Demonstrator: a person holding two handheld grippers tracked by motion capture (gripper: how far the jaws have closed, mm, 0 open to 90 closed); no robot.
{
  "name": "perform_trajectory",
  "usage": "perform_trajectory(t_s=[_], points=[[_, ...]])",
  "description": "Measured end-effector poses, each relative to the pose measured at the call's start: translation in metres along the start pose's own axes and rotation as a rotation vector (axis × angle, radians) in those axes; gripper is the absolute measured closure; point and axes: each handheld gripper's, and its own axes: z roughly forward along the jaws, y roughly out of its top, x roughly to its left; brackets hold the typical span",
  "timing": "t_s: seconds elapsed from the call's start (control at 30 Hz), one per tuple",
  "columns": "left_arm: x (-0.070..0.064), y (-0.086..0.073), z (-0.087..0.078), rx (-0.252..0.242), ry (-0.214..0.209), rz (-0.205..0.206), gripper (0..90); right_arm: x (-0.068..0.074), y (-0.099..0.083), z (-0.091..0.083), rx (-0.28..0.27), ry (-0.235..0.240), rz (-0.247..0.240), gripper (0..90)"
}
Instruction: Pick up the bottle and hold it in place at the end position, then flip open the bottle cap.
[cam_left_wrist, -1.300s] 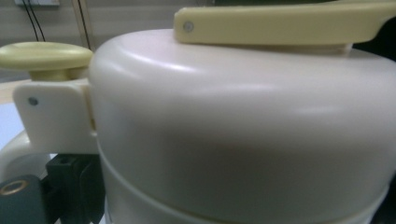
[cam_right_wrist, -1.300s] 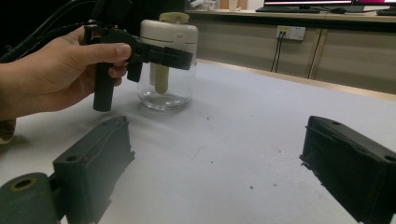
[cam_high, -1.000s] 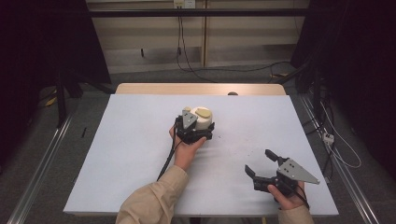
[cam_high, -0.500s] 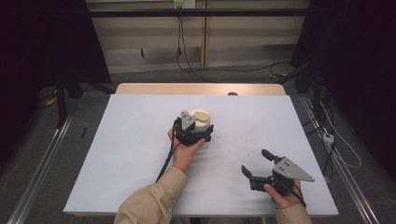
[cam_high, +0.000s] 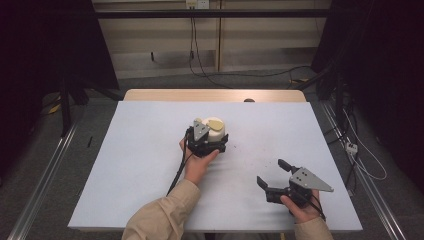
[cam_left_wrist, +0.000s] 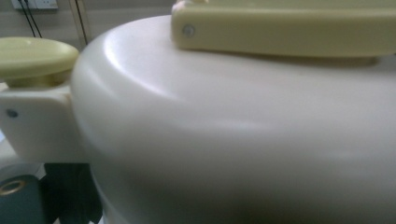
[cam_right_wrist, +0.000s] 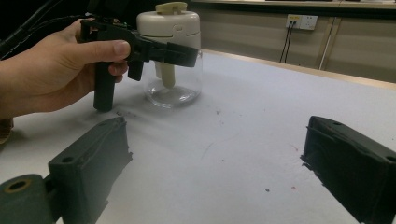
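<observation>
A jar with a cream lid (cam_high: 216, 126) and a yellow-green handle on top stands mid-table; its clear glass base (cam_right_wrist: 173, 88) shows in the right gripper view. My left gripper (cam_high: 216, 139) is shut on the lid, one jaw lying across its front (cam_right_wrist: 173, 49). In the left gripper view the lid (cam_left_wrist: 233, 130) is pressed close, with the handle (cam_left_wrist: 289, 28) above it. My right gripper (cam_high: 270, 171) hovers open near the front right of the table, with nothing between its jaws (cam_right_wrist: 219, 158).
The table (cam_high: 140, 165) has a pale blue-grey top with small dark specks (cam_high: 240, 150) between jar and right gripper. A wooden strip (cam_high: 165, 95) edges the far side. Cables lie on the floor beyond, and metal rails run along both sides.
My right gripper has drifted slightly left and forward, still open. My left gripper and the jar have shifted very slightly toward the near edge.
</observation>
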Motion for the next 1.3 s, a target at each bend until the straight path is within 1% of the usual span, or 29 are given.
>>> perform_trajectory(t_s=[0.07,0.17,0.2,0.27,0.33,0.47,0.53,0.57,0.63,0.7,0.77,0.8,0.87,1.0,1.17,1.2,1.27,1.3], points=[[0.0,0.0,0.0,0.0,0.0,0.0,5.2,0.0,0.0,0.001,-0.003,0.002,0.012,5.9],[0.0,0.0,-0.001,0.005,0.0,0.007,5.2,0.0,0.001,0.005,0.015,-0.004,0.028,5.7],[0.0,0.0,-0.001,0.004,0.001,0.006,5.2,0.001,0.001,0.007,0.014,0.004,0.031,5.7],[0.0,0.0,0.0,0.001,0.0,0.005,5.2,0.002,0.002,0.011,0.014,0.014,0.024,5.7],[0.0,0.0,0.0,0.0,0.0,0.005,5.2,0.002,0.003,0.015,0.015,0.021,0.028,5.6],[0.0,-0.001,-0.001,-0.001,0.0,0.008,5.3,0.001,0.006,0.022,0.024,0.023,0.007,5.3],[0.001,-0.001,-0.001,-0.002,-0.002,0.007,5.3,0.001,0.007,0.025,0.029,0.038,0.016,4.5],[0.0,-0.001,-0.001,-0.001,-0.002,0.007,5.3,0.001,0.007,0.027,0.038,0.041,0.011,4.7],[0.001,0.0,-0.001,0.0,-0.003,0.007,5.3,0.002,0.009,0.029,0.045,0.029,0.001,5.4],[0.0,0.0,0.0,0.0,-0.001,0.006,5.3,0.003,0.011,0.031,0.046,0.037,0.011,4.5],[0.0,0.0,0.0,0.0,0.0,0.008,5.3,0.004,0.014,0.033,0.043,0.033,0.007,4.5],[0.0,0.0,0.0,0.0,-0.002,0.007,5.3,0.004,0.015,0.034,0.042,0.039,0.012,4.9],[0.0,0.0,0.0,0.003,-0.001,0.009,5.3,0.003,0.017,0.036,0.045,0.025,0.017,8.0],[0.0,0.0,0.0,0.002,-0.001,0.007,5.3,0.0,0.02,0.041,0.044,0.017,0.066,6.9],[0.0,0.0,0.0,0.001,-0.001,0.006,5.3,-0.003,0.025,0.049,0.044,0.011,0.08,7.5],[0.0,0.0,0.0,0.001,0.0,0.006,5.3,-0.004,0.027,0.051,0.04,0.012,0.092,8.8],[0.0,0.0,0.0,0.001,0.001,0.009,5.3,-0.005,0.029,0.053,0.038,0.013,0.096,11.5],[0.0,0.0,0.0,0.001,0.0,0.009,5.3,-0.005,0.031,0.054,0.042,0.011,0.088,12.1]])
